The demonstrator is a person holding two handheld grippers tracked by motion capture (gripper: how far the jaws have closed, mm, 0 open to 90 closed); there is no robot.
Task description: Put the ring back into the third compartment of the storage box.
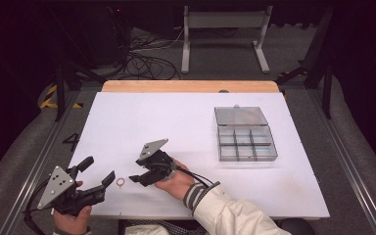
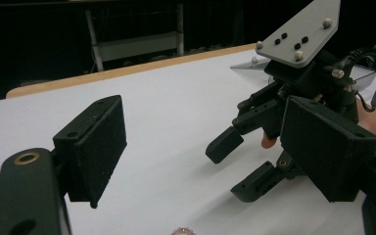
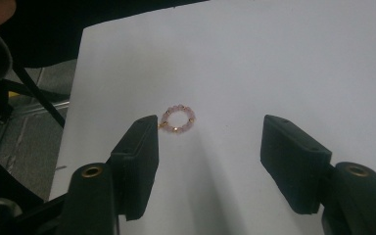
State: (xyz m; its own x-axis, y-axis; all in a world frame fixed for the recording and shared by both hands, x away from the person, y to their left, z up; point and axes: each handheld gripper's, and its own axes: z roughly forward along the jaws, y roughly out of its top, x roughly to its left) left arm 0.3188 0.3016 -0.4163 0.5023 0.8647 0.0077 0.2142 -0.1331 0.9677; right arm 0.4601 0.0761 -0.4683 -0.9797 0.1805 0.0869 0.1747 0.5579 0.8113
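Pink-and-gold bead ring, white table, black hand-held gripper, clear grey box

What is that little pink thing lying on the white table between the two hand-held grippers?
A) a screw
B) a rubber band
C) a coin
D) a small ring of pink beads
D: the right gripper view shows a small loop of pink and gold beads, the bead ring, lying flat on the white table.
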